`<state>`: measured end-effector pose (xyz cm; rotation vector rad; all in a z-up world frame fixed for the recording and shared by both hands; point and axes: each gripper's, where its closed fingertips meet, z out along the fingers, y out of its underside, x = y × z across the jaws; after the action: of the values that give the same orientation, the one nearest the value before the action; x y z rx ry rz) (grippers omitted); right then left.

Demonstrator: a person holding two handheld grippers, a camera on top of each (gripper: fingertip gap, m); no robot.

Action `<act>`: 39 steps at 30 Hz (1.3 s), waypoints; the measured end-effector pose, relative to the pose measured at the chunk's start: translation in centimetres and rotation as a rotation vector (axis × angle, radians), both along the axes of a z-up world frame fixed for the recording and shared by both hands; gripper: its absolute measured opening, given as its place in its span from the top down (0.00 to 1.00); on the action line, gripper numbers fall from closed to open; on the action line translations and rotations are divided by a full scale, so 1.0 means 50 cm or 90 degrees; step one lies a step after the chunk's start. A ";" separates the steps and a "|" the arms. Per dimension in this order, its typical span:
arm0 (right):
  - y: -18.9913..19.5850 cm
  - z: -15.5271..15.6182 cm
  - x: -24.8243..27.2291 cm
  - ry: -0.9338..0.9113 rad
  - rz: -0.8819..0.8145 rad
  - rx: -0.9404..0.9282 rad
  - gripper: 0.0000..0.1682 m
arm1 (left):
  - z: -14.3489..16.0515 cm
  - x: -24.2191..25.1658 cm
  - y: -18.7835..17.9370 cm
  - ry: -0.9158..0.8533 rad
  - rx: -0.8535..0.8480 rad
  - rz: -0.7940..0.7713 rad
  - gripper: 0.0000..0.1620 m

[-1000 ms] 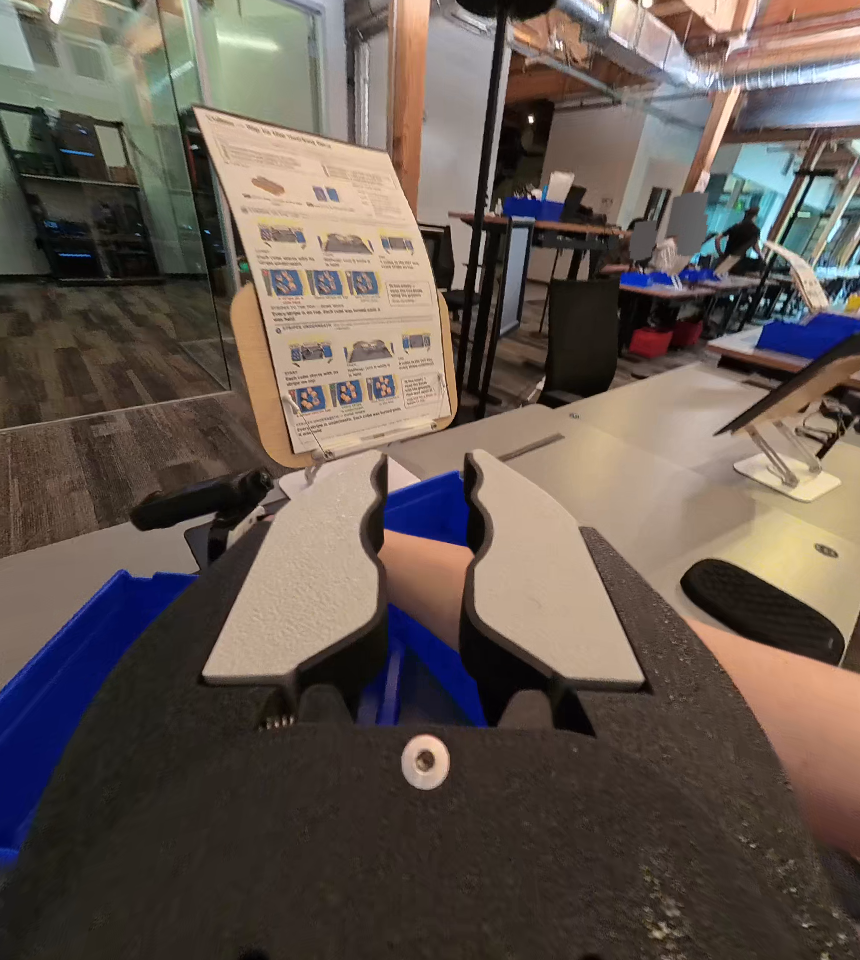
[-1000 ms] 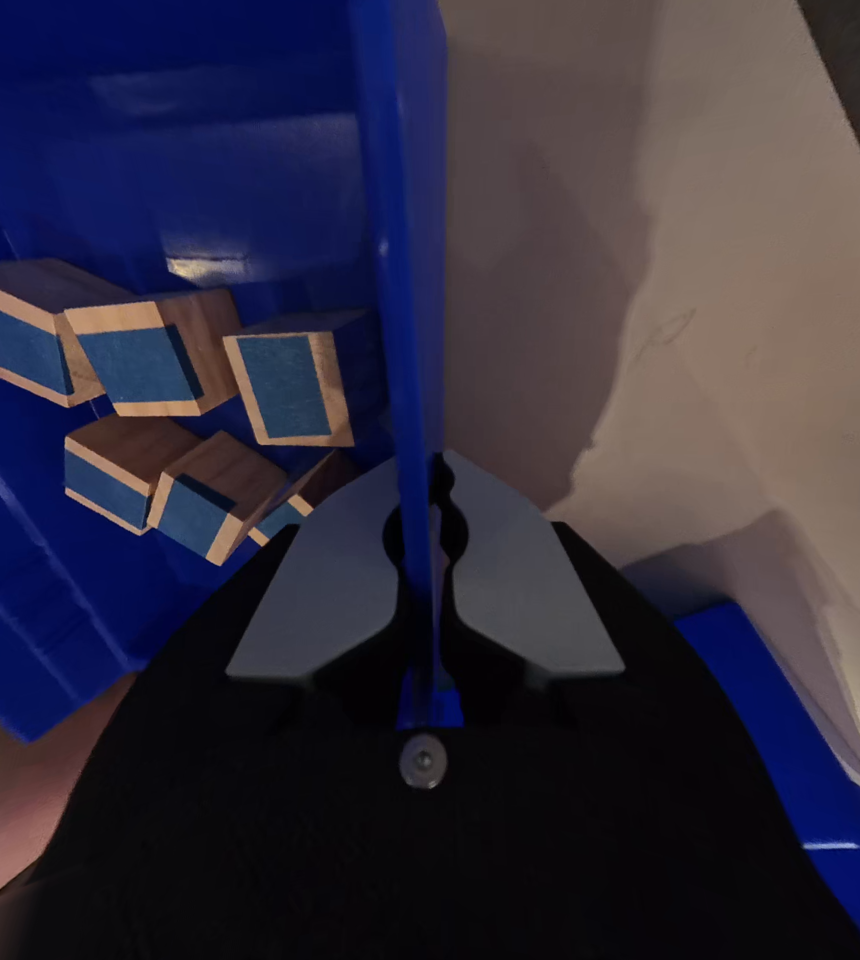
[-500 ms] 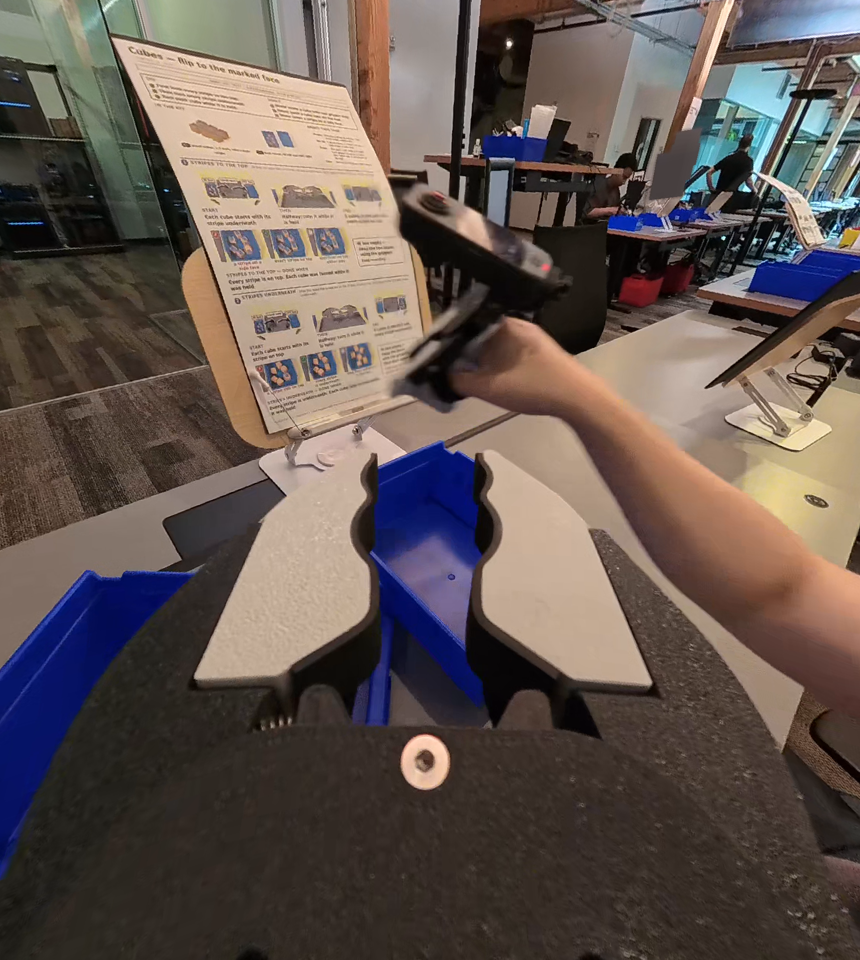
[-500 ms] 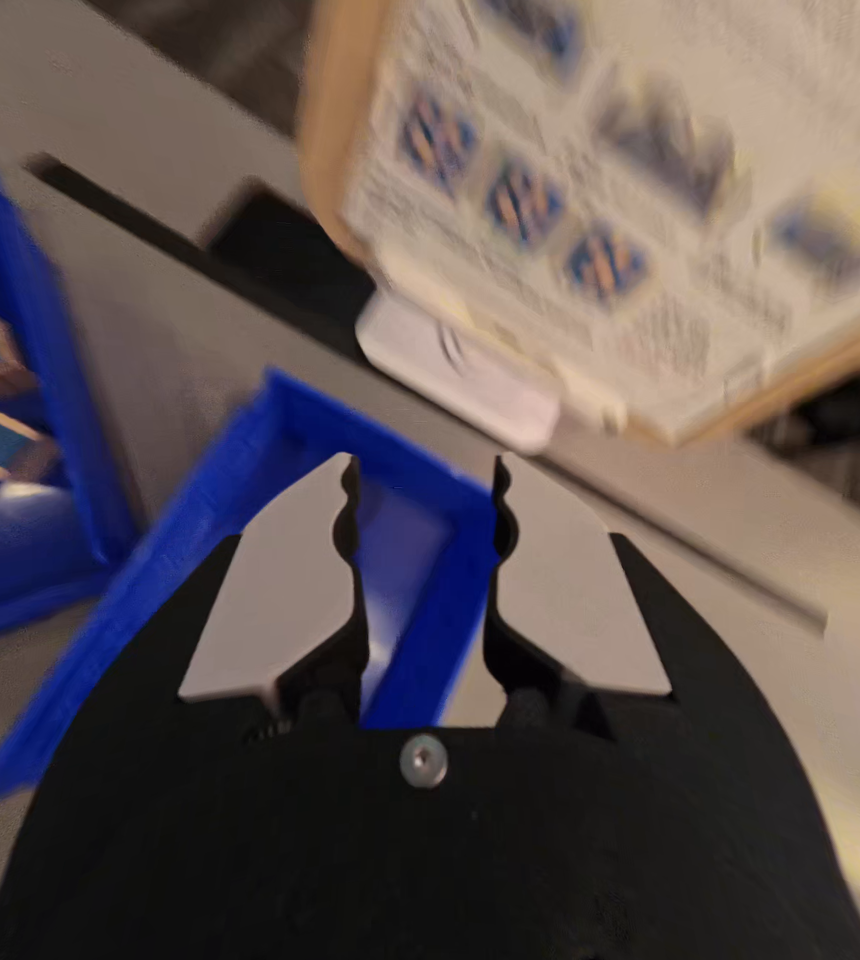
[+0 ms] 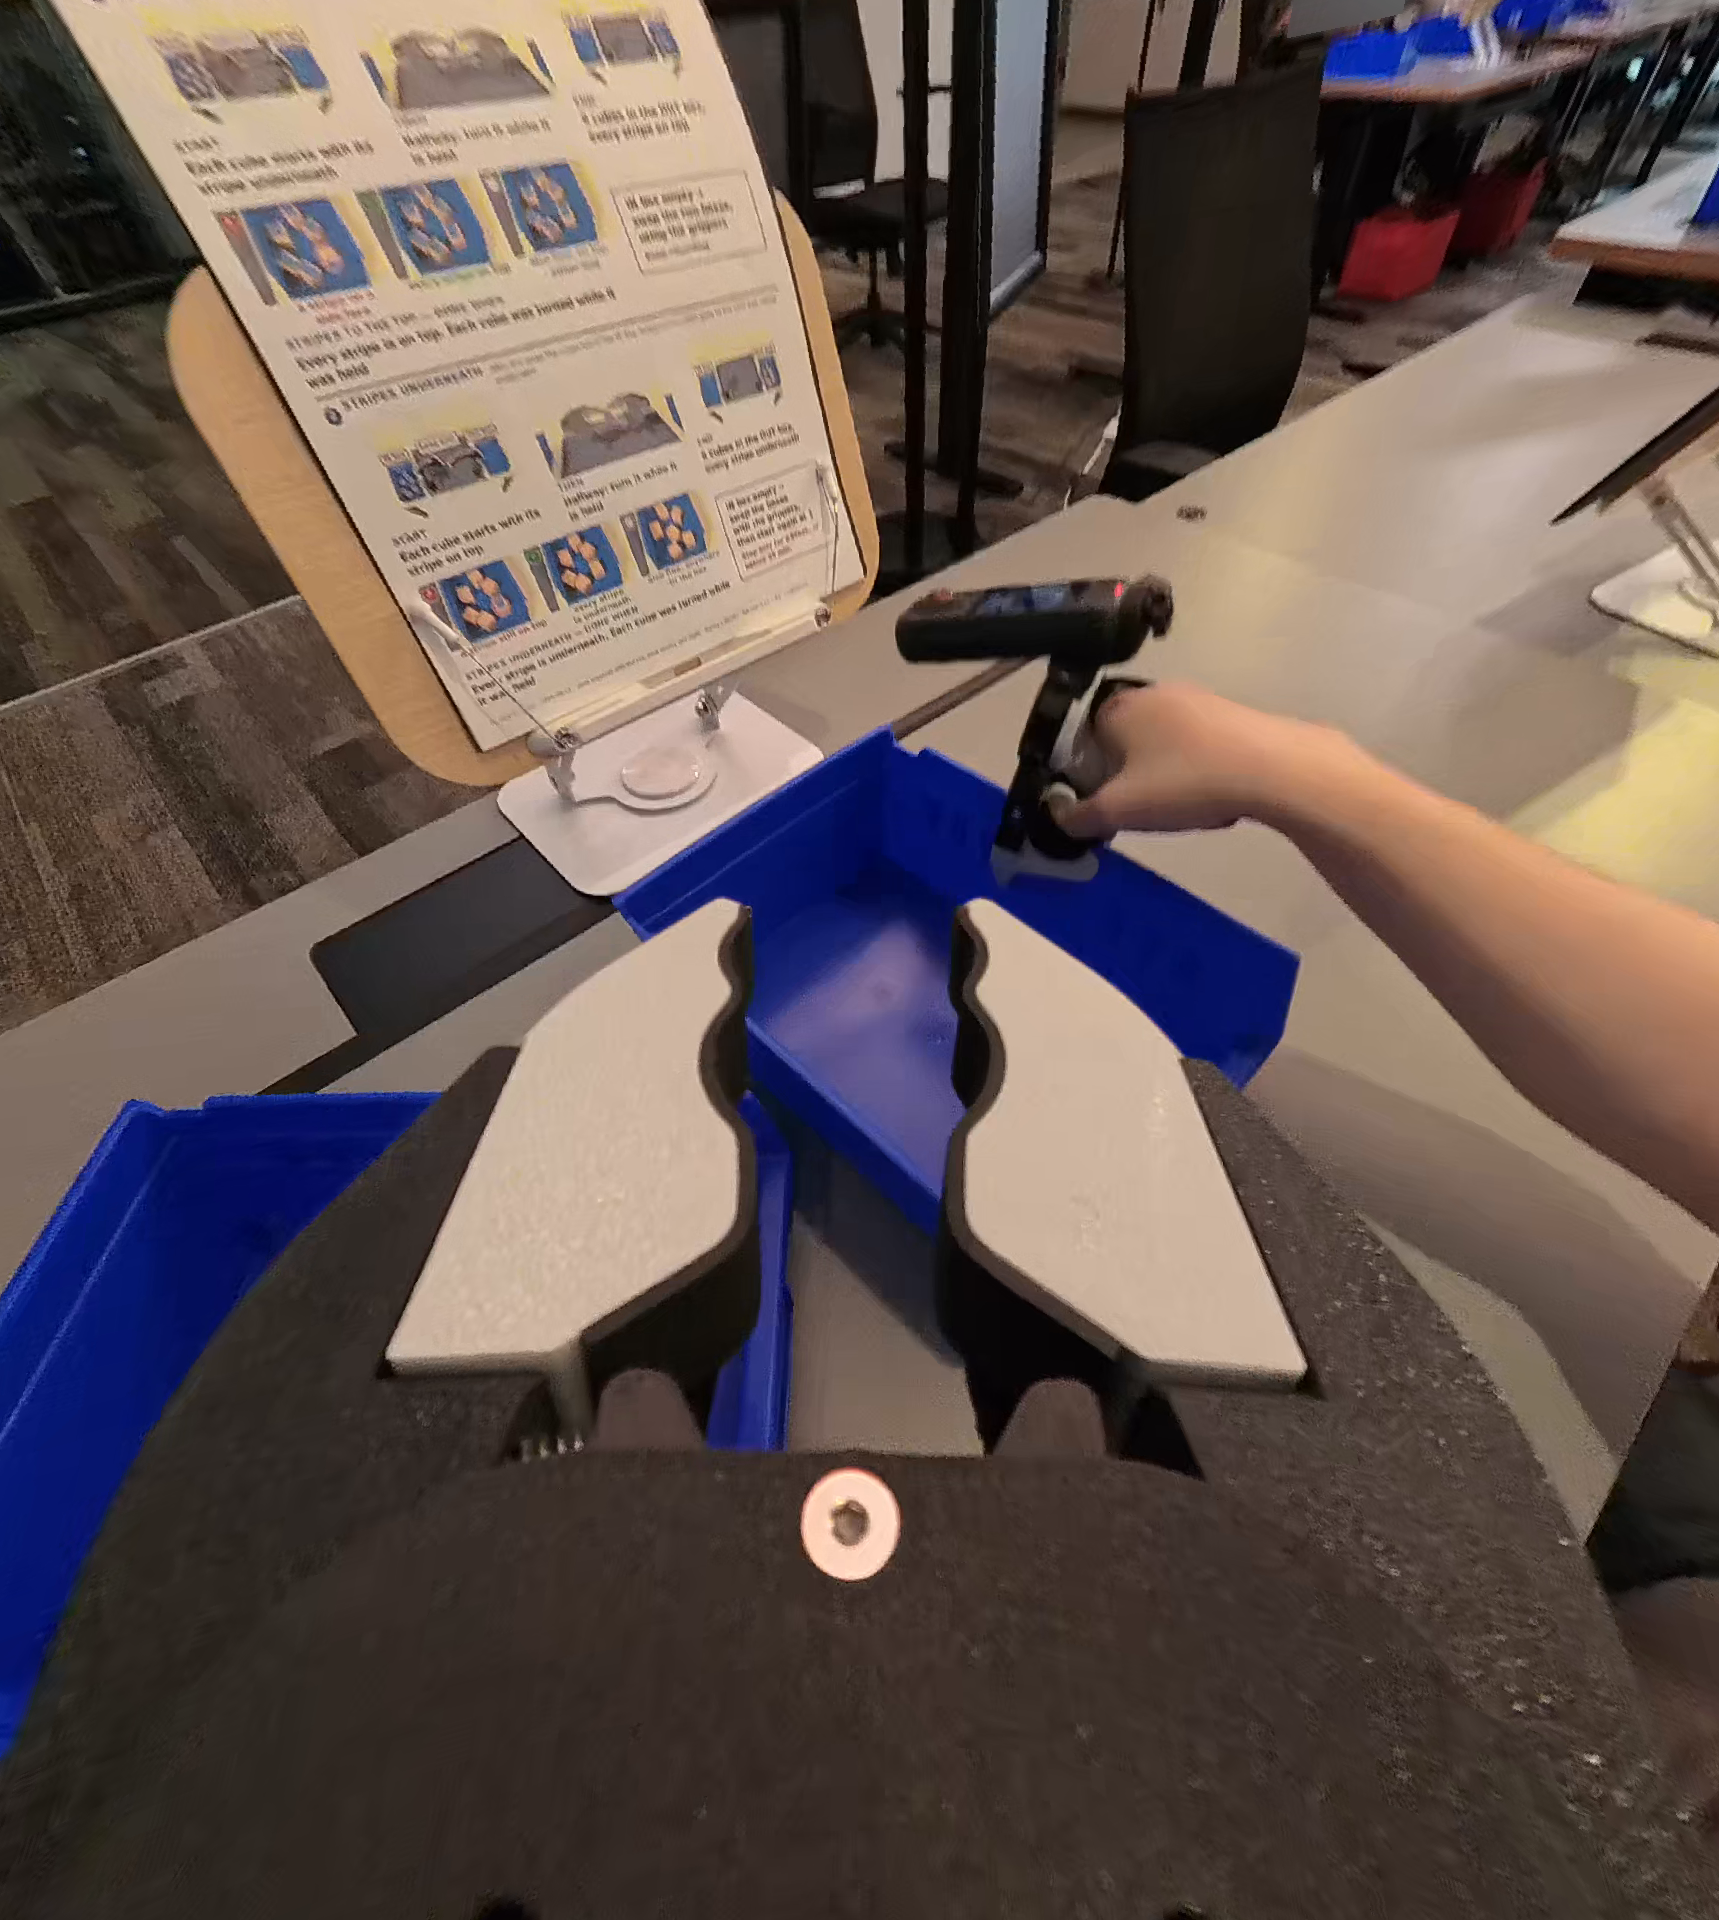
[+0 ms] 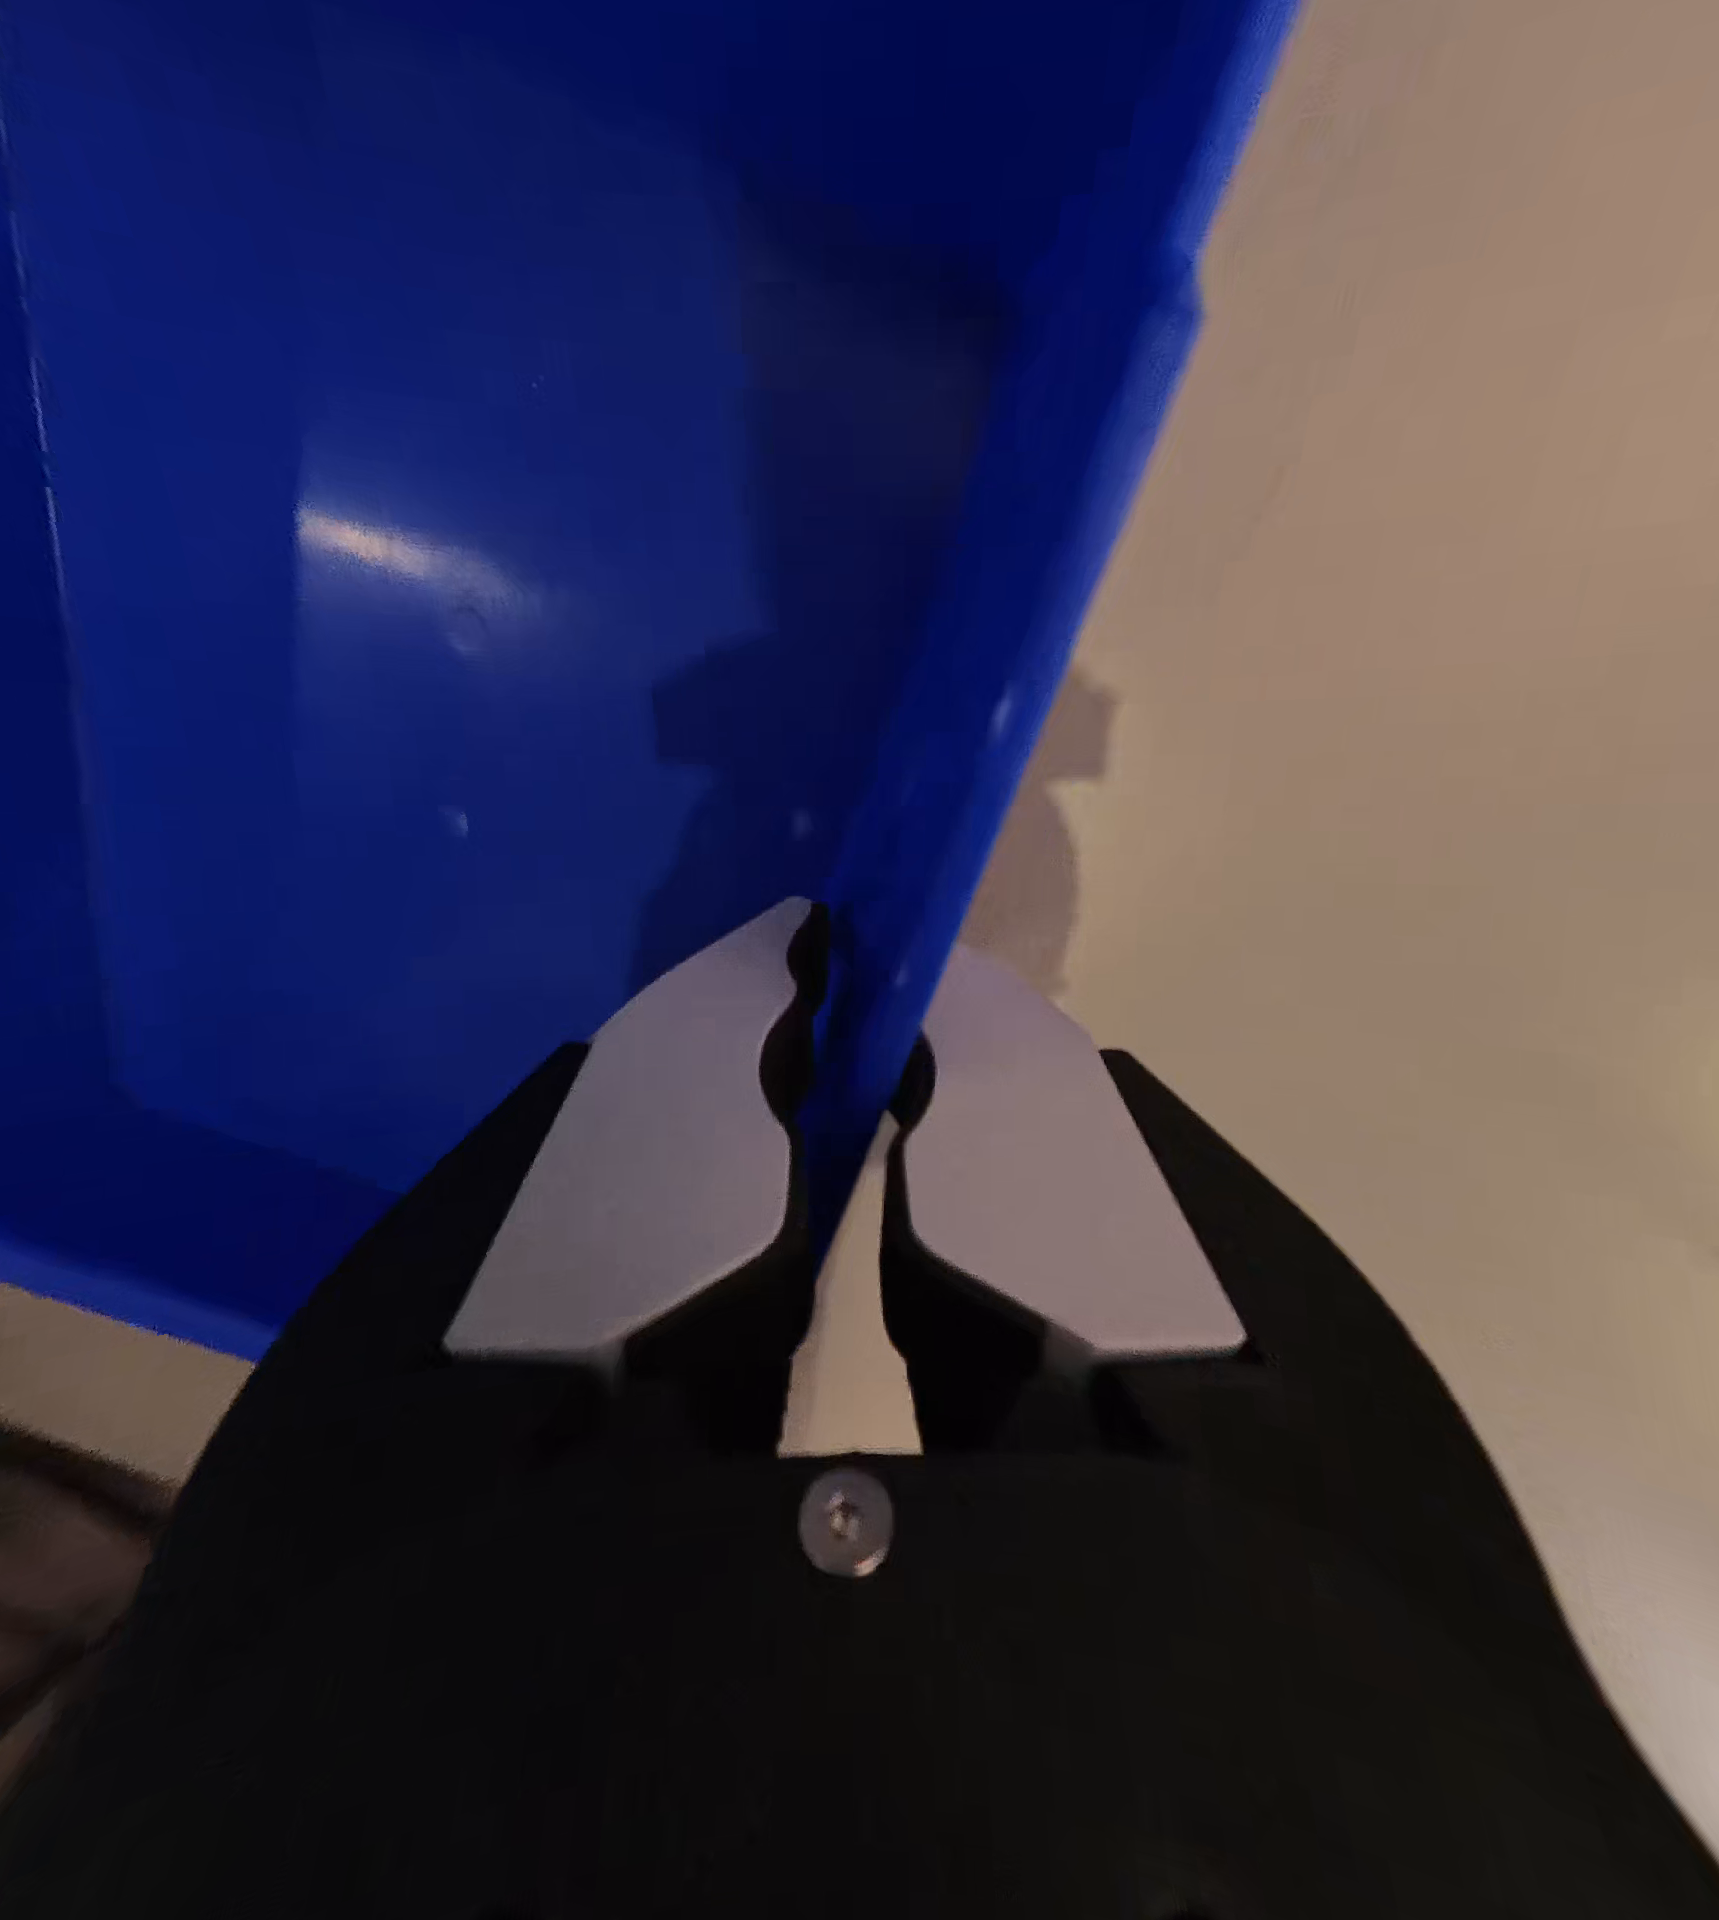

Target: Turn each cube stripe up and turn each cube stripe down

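No cube shows in either view. An empty blue bin (image 5: 1146, 925) stands on the grey table ahead of my left gripper (image 5: 850, 935), which is open and empty and hovers just short of the bin. My right gripper (image 5: 1042, 868), held by a hand, reaches down at the bin's far right wall. In the right wrist view my right gripper (image 6: 870, 951) is shut on that wall (image 6: 1042, 520), one finger inside and one outside. The bin's floor (image 6: 419, 571) is bare. A second blue bin (image 5: 86, 1320) lies low on the left, its inside mostly hidden by my left gripper's body.
An instruction sheet on a wooden board and white stand (image 5: 522, 364) sits just behind the bins. A person's forearm (image 5: 1561, 987) crosses from the right. Another stand (image 5: 1717, 592) is on the table at the far right. Bare grey table (image 6: 1457, 831) lies right of the bin.
My right gripper let go of the wall of the bin with cubes, swung up and over, and is now shut on the empty bin's wall. My left gripper tilted down.
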<state>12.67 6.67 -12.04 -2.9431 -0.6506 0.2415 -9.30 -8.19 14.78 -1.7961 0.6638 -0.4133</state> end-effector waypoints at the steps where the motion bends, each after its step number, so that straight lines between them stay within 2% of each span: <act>1: 0.004 0.000 0.011 0.016 0.004 -0.016 0.95 | -0.007 0.007 0.001 0.012 -0.006 -0.003 0.78; 3: 0.018 -0.001 0.055 0.030 -0.011 -0.029 0.96 | -0.016 0.021 0.004 0.031 -0.010 -0.010 0.78; 7: 0.048 -0.002 0.216 -0.005 -0.067 -0.018 0.96 | -0.020 0.037 0.011 0.047 -0.005 -0.013 0.78; 13: 0.044 -0.006 0.468 -0.025 -0.153 -0.022 0.96 | -0.031 0.048 0.017 0.054 -0.022 -0.046 0.79; 16: 0.043 -0.006 0.556 -0.045 -0.166 -0.018 0.96 | -0.030 0.023 0.033 0.036 -0.029 -0.014 0.79; 20: 0.047 -0.008 0.620 -0.037 -0.167 -0.014 0.96 | -0.038 0.000 0.058 0.035 -0.045 0.031 0.79; 27: 0.036 -0.008 0.662 -0.024 -0.186 -0.003 0.96 | -0.067 -0.015 0.076 0.080 -0.076 0.070 0.79; 29: 0.035 -0.007 0.667 -0.038 -0.165 0.014 0.94 | -0.074 -0.036 0.077 0.089 -0.088 0.090 0.79; 30: 0.038 -0.002 0.677 -0.067 -0.148 0.038 0.89 | -0.080 -0.054 0.075 0.098 -0.101 0.103 0.79; 31: 0.043 0.009 0.687 -0.098 -0.137 0.068 0.84 | -0.087 -0.080 0.073 0.106 -0.114 0.128 0.79; 33: 0.058 0.049 0.696 -0.130 -0.135 0.145 0.80 | -0.098 -0.159 0.074 0.113 -0.133 0.221 0.76; 36: 0.087 0.158 0.708 -0.149 -0.172 0.317 0.79 | -0.119 -0.299 0.072 0.093 -0.177 0.381 0.72; 37: 0.093 0.205 0.704 -0.136 -0.188 0.380 0.79 | -0.129 -0.340 0.071 0.077 -0.193 0.421 0.74; 38: 0.098 0.255 0.697 -0.113 -0.203 0.448 0.79 | -0.144 -0.373 0.070 0.065 -0.216 0.444 0.81; 39: 0.100 0.307 0.686 -0.080 -0.221 0.515 0.78 | -0.166 -0.401 0.068 0.053 -0.249 0.461 0.84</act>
<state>46.94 11.66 3.29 -2.2301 -0.1627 -0.2018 -29.37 -4.81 6.48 -2.2818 -0.0534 0.0328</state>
